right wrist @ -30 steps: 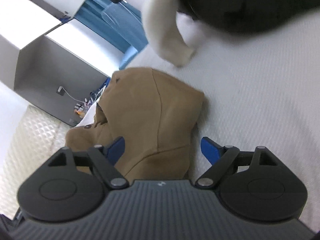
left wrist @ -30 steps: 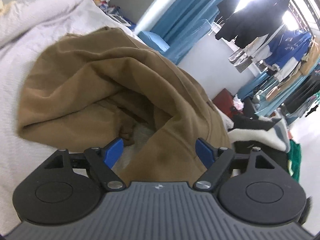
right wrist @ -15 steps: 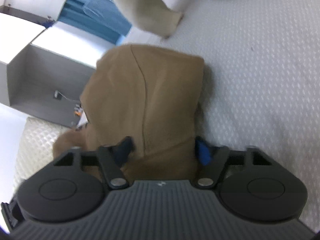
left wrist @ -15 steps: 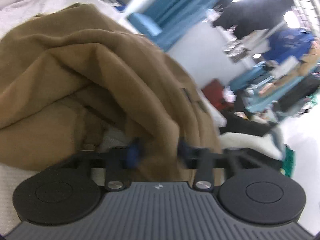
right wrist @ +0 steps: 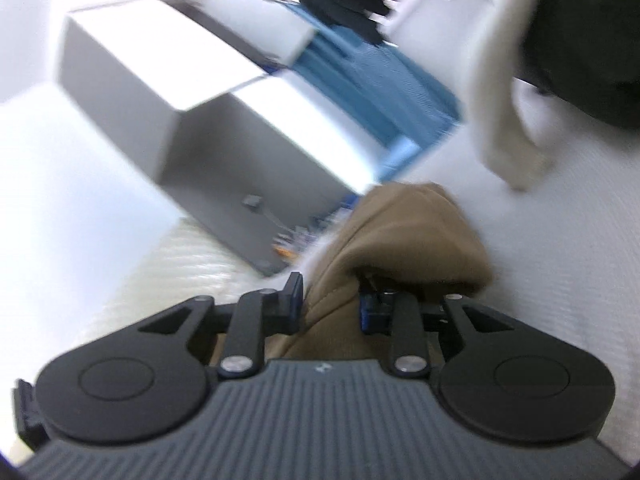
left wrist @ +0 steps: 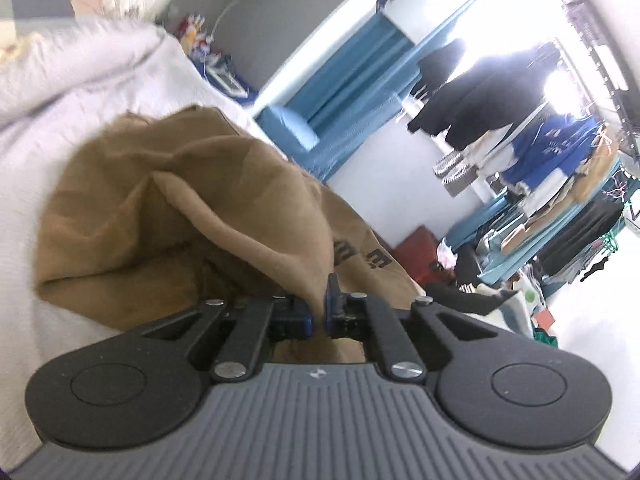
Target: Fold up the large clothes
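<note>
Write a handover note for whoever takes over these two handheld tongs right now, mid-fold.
Left tongs: shut on a thin fold of the tan fleece hooded sweatshirt.
Right tongs: jaws closing on a thicker bunch of the same sweatshirt, cloth already pinched between them.
Sweatshirt: crumpled in a heap on the white textured bedcover; dark lettering shows on one side. A cream and black garment lies further along the bed.
Done: both pinches taken.
Left: no neat fold visible yet. Probably lift, spread flat, then fold.
</note>
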